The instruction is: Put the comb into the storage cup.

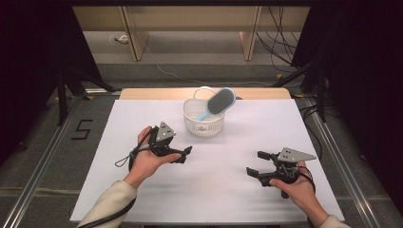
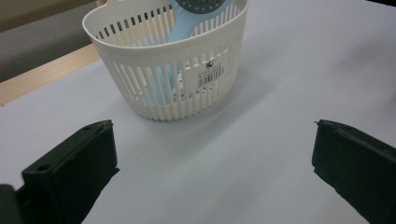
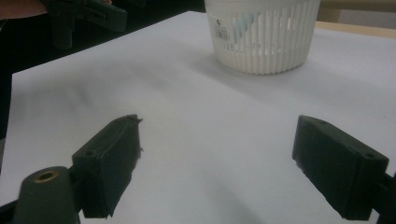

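The left gripper hangs over the white-covered bench, fingers spread wide, gripping nothing. Mid-bench, toward the far edge, stands a white slatted plastic basket; a pale blue hairbrush leans inside, its handle half hidden behind the slats. The right gripper likewise gapes, empty.

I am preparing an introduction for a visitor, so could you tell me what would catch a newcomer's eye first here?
A white slatted basket stands at the far middle of the white table, with a blue hairbrush leaning out of it. Nearer the person, the left gripper and right gripper are held over bare table, jaws open and holding nothing.
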